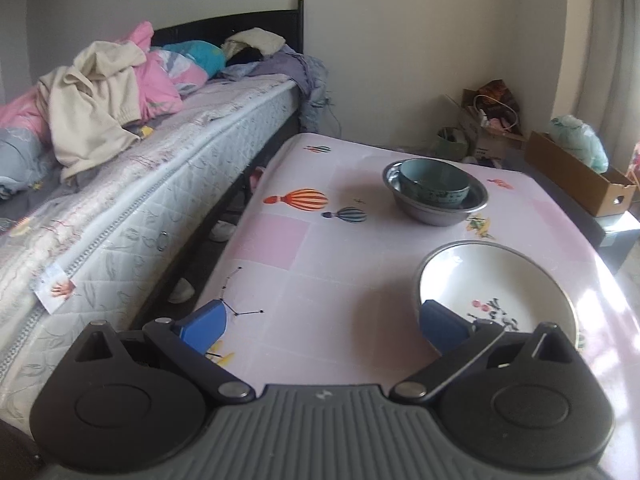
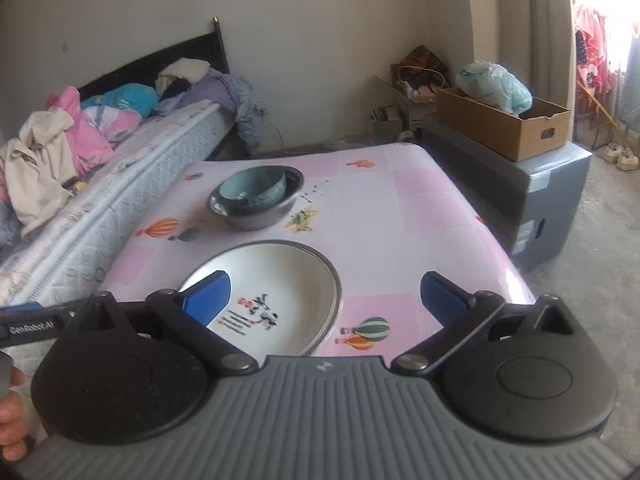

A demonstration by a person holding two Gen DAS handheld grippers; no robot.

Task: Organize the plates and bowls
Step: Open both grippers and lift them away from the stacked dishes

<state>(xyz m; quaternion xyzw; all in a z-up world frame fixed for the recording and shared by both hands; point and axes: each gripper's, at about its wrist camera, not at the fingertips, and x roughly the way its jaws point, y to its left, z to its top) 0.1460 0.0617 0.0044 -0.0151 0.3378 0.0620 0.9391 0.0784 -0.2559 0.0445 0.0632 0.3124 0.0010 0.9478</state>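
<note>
Teal ceramic bowl [image 1: 434, 181] nested in steel basin [image 1: 436, 213] to save space; floral plate [image 2: 276, 292] awaits; I hold both my claws, left gripper [image 1: 322, 326] and right gripper [image 2: 326, 294], wide and empty

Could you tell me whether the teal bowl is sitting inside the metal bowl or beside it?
Inside: the teal bowl sits nested within the metal bowl, whose rim surrounds it.

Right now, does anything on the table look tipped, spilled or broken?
Nothing stands out. The teal bowl sits upright, nested in the metal bowl, and the white plate lies flat on the table. No spills or visible cracks.
</note>
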